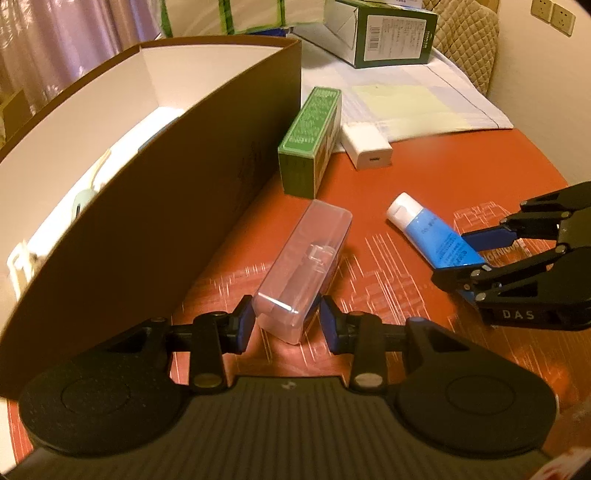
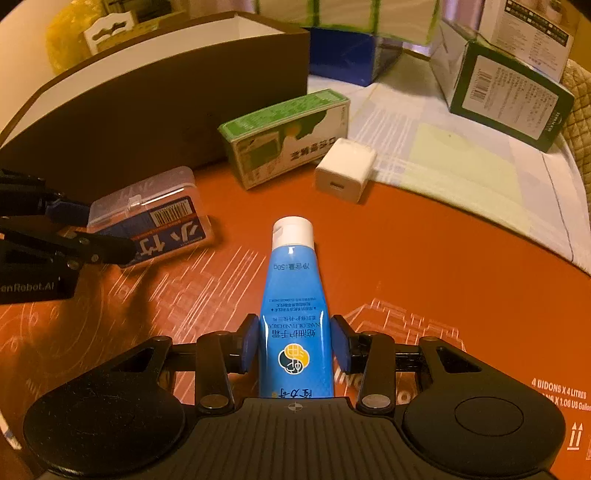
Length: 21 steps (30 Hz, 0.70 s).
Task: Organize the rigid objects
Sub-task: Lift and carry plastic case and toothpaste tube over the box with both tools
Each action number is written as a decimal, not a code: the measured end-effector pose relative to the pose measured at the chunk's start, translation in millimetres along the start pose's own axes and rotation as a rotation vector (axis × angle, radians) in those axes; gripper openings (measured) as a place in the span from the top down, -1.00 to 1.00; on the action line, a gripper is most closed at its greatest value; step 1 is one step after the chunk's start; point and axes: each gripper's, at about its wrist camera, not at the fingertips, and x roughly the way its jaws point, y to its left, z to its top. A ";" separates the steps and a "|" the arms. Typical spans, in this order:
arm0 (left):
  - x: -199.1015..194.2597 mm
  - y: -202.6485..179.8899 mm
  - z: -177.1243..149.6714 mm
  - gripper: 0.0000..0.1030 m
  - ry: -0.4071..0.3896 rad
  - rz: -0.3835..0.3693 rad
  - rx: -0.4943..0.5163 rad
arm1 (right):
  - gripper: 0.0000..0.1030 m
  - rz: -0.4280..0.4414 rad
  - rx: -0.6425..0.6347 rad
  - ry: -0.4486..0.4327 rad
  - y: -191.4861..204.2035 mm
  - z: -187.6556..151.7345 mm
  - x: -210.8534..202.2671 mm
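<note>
A clear plastic case [image 1: 303, 273] lies on the red table beside the brown box [image 1: 155, 206]. My left gripper [image 1: 287, 325] straddles the case's near end, pads close on both sides, small gaps showing; it is open. A blue tube with a white cap [image 2: 293, 295] lies between the pads of my right gripper [image 2: 294, 345], which is open around the tube's lower part, pads nearly touching. The tube [image 1: 432, 229] and right gripper [image 1: 469, 266] also show in the left wrist view. The case [image 2: 155, 214] and left gripper [image 2: 92, 236] show in the right wrist view.
A green carton [image 1: 310, 140] and a white charger block [image 1: 365, 144] lie beyond the case. The brown box, white inside, holds a few items [image 1: 85, 195]. A green-and-white carton [image 1: 384, 33] sits on a pale cloth [image 1: 424, 103] farther back.
</note>
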 end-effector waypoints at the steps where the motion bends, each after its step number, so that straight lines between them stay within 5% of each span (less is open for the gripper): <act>1: -2.5 -1.5 -3.1 0.36 0.005 -0.008 -0.001 | 0.24 0.006 -0.006 0.004 0.2 -2.0 -1.8; 7: -10.4 -9.3 -7.4 0.30 0.015 -0.021 0.032 | 0.23 0.037 0.009 0.008 -3.2 -12.8 -9.5; 13: -6.2 -13.0 4.0 0.12 -0.004 -0.014 0.088 | -0.02 0.006 0.041 0.009 -4.6 -8.9 -6.0; 18: 3.1 -20.1 13.2 0.15 0.000 -0.037 0.129 | -0.01 0.000 0.043 -0.001 -2.3 -2.0 -0.8; 21: 6.2 -23.3 15.8 0.35 0.001 -0.050 0.137 | 0.02 -0.001 0.027 -0.003 1.2 1.1 2.1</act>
